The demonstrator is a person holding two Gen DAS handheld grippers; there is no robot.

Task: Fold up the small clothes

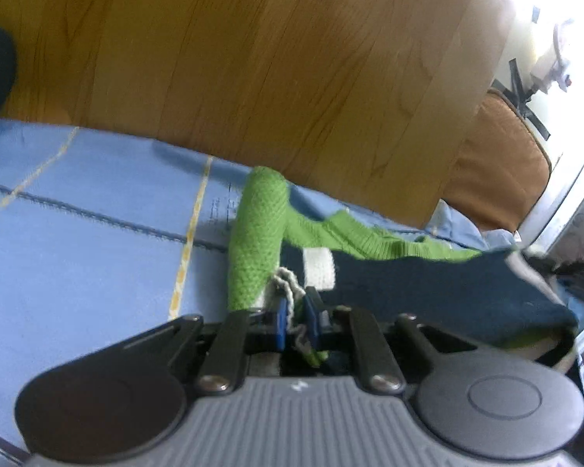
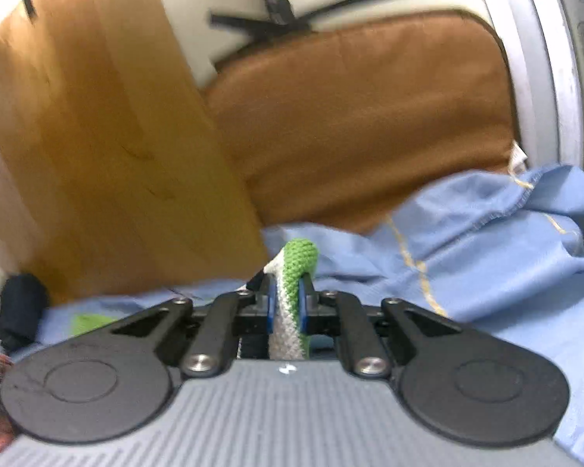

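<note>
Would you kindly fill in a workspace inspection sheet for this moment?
Surface: light blue cloth with yellow and dark stitching, spread flat at one end, rumpled at the other.
Job's things: green, white and navy knitted garment, partly lifted.
Clutter: dark rolled item at the cloth's edge.
Grippers: left tongs shut on the garment's white edge; right tongs shut on its green-and-white part.
Cables: nothing seen.
Surroundings: wooden panel, brown cushion.

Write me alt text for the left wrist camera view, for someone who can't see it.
The left gripper is shut on the white-trimmed edge of a small green and navy knitted garment, which lies stretched to the right across a light blue cloth. Behind it stands a wooden board, with a brown cushion at the right edge.
</note>
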